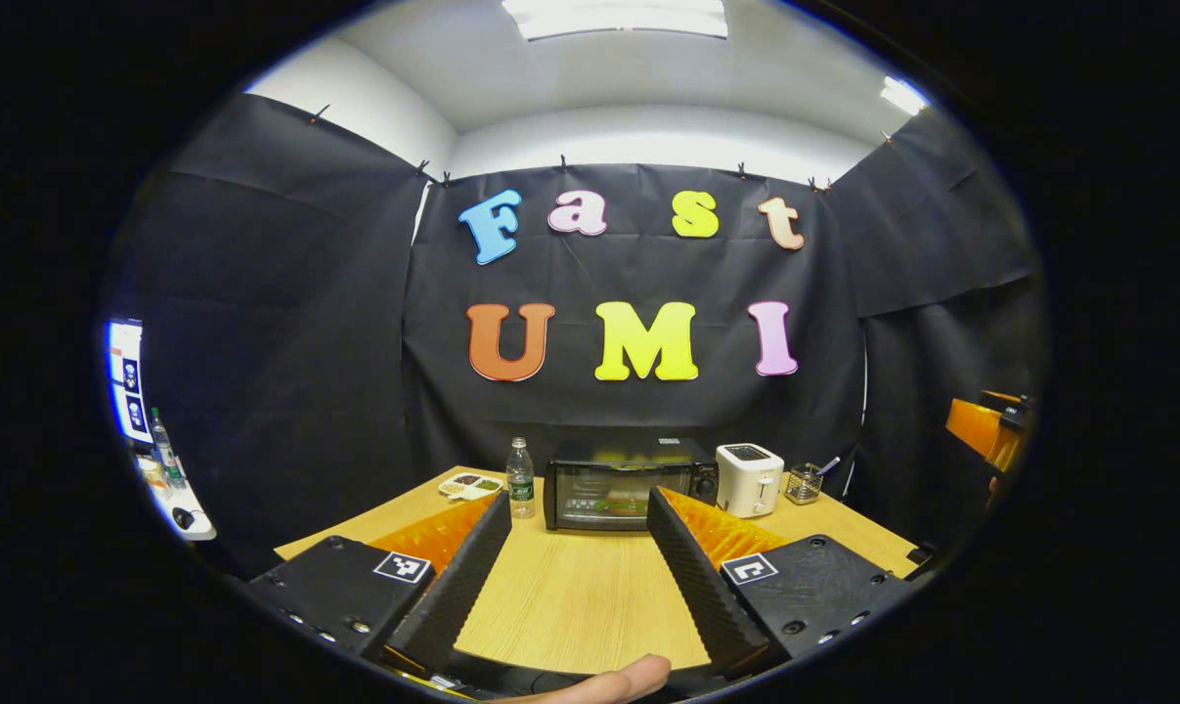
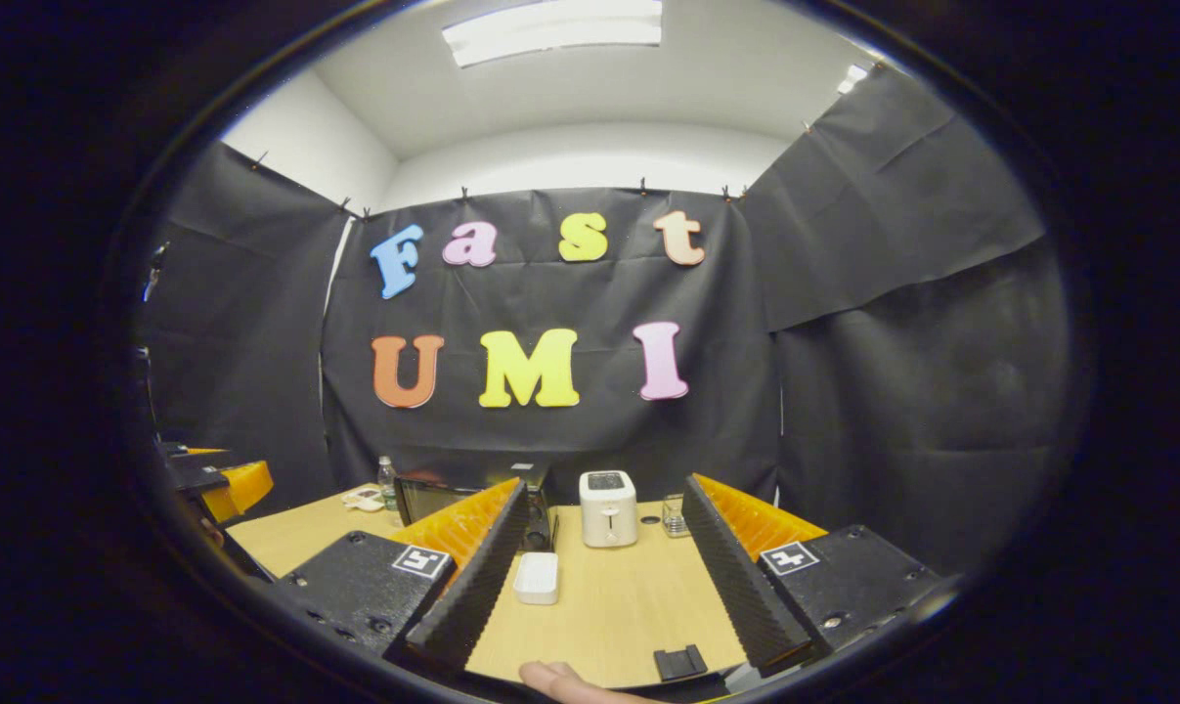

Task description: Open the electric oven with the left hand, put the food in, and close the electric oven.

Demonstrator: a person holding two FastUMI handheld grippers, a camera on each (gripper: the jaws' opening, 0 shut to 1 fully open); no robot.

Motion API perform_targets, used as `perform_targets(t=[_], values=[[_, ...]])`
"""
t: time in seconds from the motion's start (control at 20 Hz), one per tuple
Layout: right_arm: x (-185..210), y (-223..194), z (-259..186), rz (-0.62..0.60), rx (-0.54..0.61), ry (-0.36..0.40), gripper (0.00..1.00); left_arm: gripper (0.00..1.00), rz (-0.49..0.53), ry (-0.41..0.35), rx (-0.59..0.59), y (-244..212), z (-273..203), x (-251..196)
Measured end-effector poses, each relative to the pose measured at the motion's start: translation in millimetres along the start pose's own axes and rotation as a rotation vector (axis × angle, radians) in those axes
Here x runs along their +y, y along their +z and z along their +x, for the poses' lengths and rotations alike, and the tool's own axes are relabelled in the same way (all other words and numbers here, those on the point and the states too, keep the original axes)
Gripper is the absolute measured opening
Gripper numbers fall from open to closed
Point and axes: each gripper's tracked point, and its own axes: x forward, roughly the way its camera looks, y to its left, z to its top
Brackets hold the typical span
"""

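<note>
While both claws hung above the near edge, the scene read as follows.
Room: black cloth walls on three sides, white ceiling above with lit panels.
Side shelf [image 1: 184, 513]: far left in the left gripper view, carrying a bottle and small items.
Surface [image 1: 570, 596]: pale wood grain, bare in its near half.
Snack tray [image 1: 469, 485]: at the back left, just beside the water bottle [image 1: 520, 478].
Electric oven [image 1: 629, 483]: at the back centre against the cloth, door closed, something pale and green visible through its glass.
Toaster [image 1: 749, 479]: white, just right of the oven.
Glass cup [image 1: 804, 483]: right of the toaster, a utensil standing in it.
White box [image 2: 537, 577]: small, lying in front of the oven in the right gripper view.
Left claw [image 1: 580, 508]: spread wide, holding nothing.
Right claw [image 2: 604, 499]: spread wide, holding nothing.
</note>
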Motion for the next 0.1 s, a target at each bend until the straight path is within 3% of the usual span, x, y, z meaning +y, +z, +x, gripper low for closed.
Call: perform_targets(t=[0.1], values=[[1.6,3.1,-2.4,-0.007,-0.008,0.001,0.89,0.92,0.011,-0.005,0.002,-0.5,0.9,-0.6]])
